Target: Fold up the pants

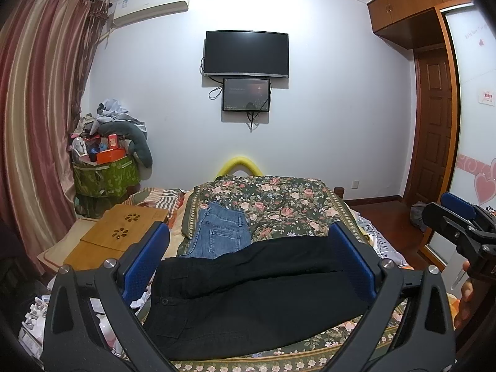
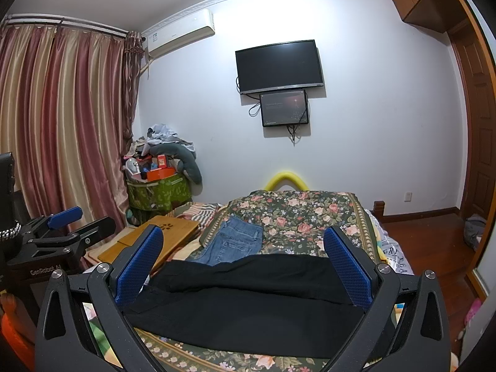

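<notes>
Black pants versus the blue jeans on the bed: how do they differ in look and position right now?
The black pants are plain dark cloth lying crosswise at the near end of the bed; the blue jeans are faded denim with stitched back pockets, lying farther off toward the wall. The black pants spread wide between the open fingers of both hand-held grippers and cover the jeans' near edge; the jeans show as a narrower bundle. Both rest on the floral bedspread, ungripped.
</notes>
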Available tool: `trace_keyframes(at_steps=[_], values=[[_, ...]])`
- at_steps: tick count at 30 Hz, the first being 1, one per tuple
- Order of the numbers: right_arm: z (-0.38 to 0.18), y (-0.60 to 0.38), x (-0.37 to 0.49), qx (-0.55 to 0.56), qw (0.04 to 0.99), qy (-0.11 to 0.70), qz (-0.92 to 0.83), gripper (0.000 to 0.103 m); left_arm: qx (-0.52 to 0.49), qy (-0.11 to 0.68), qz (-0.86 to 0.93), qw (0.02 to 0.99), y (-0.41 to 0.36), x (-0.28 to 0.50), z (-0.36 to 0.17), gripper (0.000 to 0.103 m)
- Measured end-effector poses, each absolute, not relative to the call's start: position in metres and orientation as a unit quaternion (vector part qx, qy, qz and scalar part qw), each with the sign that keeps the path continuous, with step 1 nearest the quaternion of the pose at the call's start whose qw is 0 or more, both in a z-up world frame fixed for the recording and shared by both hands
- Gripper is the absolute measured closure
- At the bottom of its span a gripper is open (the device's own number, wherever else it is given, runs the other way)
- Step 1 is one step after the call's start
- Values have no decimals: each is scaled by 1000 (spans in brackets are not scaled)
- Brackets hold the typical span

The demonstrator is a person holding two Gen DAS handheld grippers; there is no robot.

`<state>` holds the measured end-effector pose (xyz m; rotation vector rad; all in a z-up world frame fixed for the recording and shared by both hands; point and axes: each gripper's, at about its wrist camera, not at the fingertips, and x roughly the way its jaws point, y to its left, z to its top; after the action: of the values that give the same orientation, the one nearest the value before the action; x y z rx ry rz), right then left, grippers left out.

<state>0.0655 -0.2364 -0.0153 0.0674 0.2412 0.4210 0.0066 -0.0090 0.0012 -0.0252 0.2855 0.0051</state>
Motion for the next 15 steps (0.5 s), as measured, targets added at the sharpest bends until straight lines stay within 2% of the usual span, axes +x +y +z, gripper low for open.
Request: trace_keyframes(at_steps=[15], values=[[-17,-237,65,33,970,119,208,0,-13,142,2,990,-10,7,2,0]])
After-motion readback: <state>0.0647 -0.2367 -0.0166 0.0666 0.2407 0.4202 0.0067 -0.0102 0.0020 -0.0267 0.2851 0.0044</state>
